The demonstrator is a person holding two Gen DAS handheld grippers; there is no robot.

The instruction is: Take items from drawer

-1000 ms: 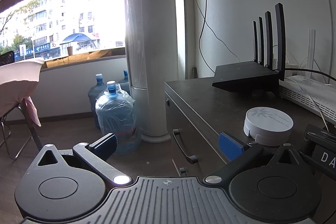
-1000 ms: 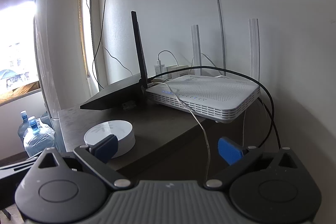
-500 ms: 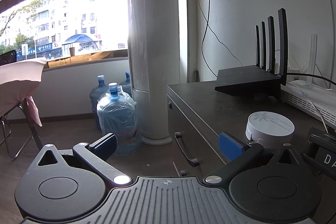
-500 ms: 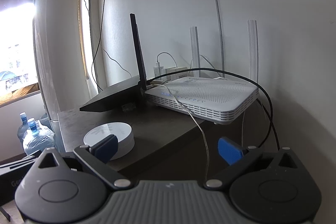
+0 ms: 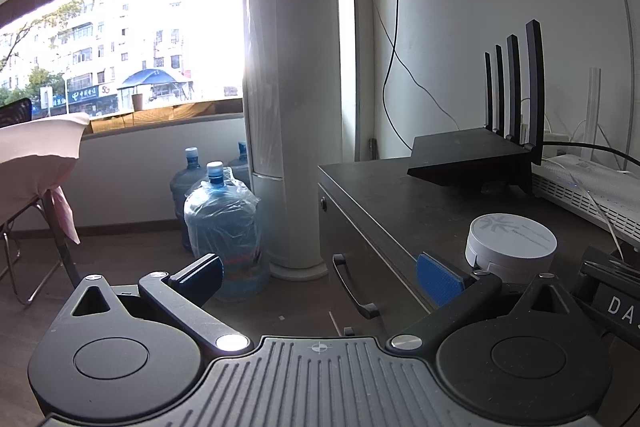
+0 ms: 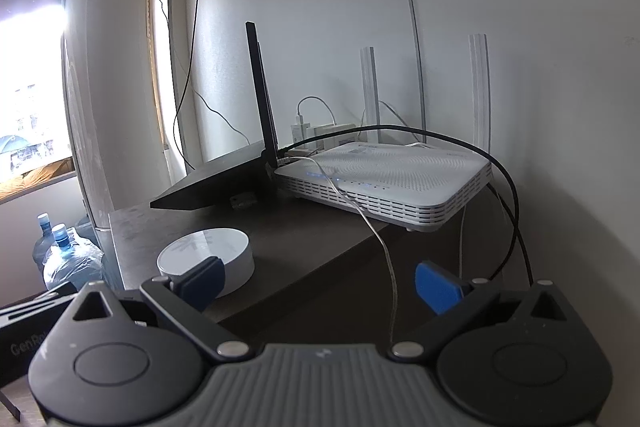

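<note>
Both the left gripper [image 5: 320, 277] and right gripper [image 6: 318, 281] hung spread and empty; the left would best straddle the drawer handle [image 5: 354, 289] squarely

black router [image 5: 476, 163] | white router [image 6: 392, 175] | blue fingers [image 5: 438, 283] | dark cabinet [image 5: 400, 211]
</note>
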